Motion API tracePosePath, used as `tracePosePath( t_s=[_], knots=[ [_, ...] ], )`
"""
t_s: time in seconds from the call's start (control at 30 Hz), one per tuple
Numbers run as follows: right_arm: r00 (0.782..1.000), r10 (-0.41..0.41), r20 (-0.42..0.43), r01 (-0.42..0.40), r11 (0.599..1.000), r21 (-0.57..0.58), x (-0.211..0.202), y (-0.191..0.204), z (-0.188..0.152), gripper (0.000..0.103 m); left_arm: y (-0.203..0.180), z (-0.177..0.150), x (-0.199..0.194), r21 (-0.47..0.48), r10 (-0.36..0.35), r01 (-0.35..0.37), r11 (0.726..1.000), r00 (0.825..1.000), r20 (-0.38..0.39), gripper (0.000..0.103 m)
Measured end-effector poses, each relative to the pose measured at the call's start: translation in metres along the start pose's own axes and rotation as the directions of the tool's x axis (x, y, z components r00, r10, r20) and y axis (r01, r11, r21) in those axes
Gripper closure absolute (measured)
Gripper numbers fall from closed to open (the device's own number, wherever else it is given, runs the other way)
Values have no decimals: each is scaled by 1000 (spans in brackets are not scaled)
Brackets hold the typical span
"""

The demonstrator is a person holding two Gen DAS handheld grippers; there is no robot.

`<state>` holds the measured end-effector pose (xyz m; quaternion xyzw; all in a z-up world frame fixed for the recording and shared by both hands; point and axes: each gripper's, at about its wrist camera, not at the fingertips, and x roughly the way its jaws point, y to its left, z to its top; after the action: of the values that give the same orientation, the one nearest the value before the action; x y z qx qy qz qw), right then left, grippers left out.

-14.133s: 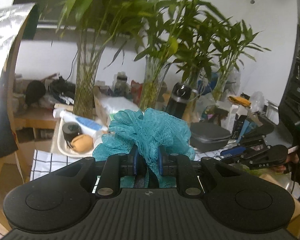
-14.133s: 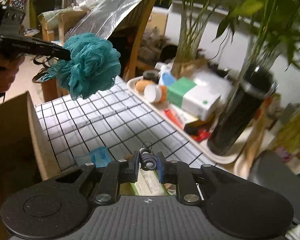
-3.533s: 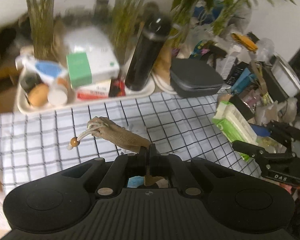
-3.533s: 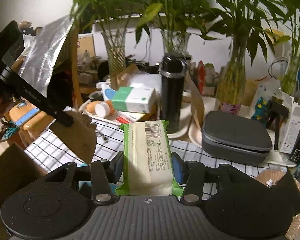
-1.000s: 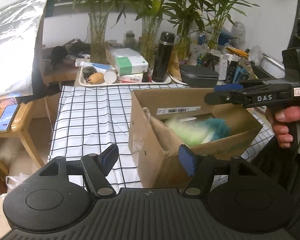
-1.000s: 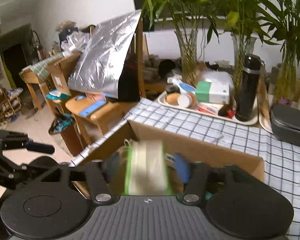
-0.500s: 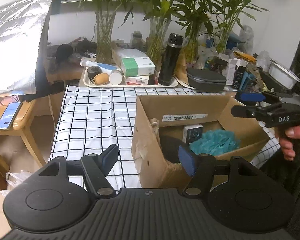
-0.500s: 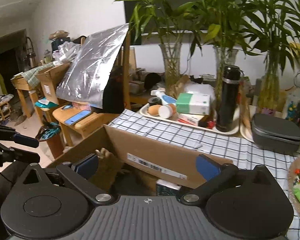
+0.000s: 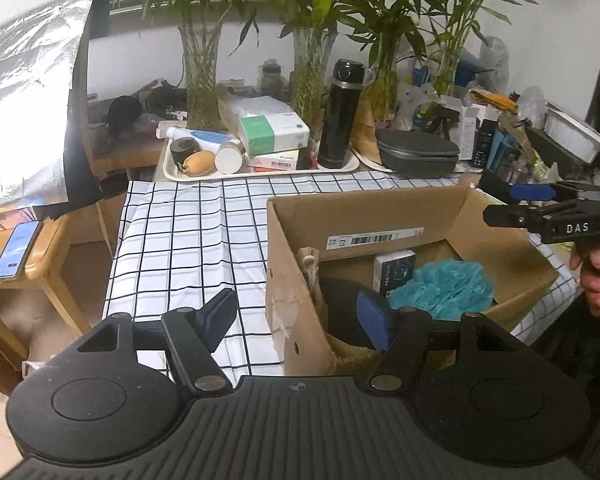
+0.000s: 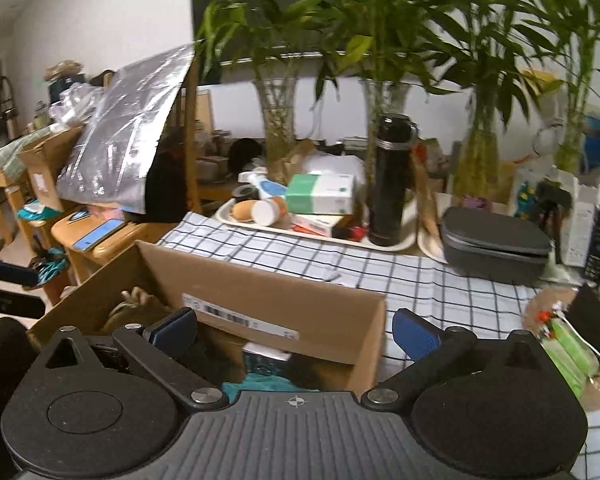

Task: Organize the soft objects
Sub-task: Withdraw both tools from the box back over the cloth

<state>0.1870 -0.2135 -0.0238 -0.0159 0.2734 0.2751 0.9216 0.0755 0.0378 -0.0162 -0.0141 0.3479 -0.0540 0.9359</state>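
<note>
An open cardboard box [image 9: 364, 216] stands on the checked tablecloth [image 9: 188, 240]. Inside it lie a teal mesh bath sponge [image 9: 440, 288], a tan cloth pouch [image 9: 310, 264] against the left wall and a small dark packet [image 9: 394, 270]. My left gripper [image 9: 296, 320] is open and empty, held in front of the box's near left corner. My right gripper [image 10: 292, 332] is open and empty above the box [image 10: 260, 300]; it also shows in the left wrist view [image 9: 540, 208] over the box's right rim. The pouch [image 10: 134, 306] and a bit of the sponge [image 10: 260, 382] show below it.
A white tray [image 9: 260, 170] at the table's back holds a green tissue box, a black flask [image 9: 340, 116] and small bottles. A grey case [image 9: 416, 152] lies beside it. Vases with bamboo stand behind. A wooden side table with a phone [image 9: 16, 248] is at the left.
A second ago the green wipes pack was dropping from my right gripper into the box. Both grippers have since drawn back slightly and stay open; the box contents lie still.
</note>
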Motion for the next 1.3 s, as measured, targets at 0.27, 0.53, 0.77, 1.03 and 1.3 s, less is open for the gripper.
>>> tracePosePath(
  t_s=[0.27,0.53,0.77,1.03,1.3],
  knots=[
    [999,-39,-19,39,999,13,4,-3,-2,0,0,3,4,3,3,-3,1000,1000,5,37],
    [996,-82,-44,82,997,14,9,-2,-1,0,1,5,5,-1,5,-5,1000,1000,8,37],
    [995,-98,-33,100,992,83,7,-13,1,0,3,9,9,-4,6,-6,1000,1000,13,37],
    [991,-130,-21,132,984,122,8,-23,5,0,6,17,18,-9,-6,6,1000,1000,28,37],
    [990,-137,-15,138,980,145,14,-39,15,0,8,32,34,11,-14,14,1000,999,34,37]
  ],
)
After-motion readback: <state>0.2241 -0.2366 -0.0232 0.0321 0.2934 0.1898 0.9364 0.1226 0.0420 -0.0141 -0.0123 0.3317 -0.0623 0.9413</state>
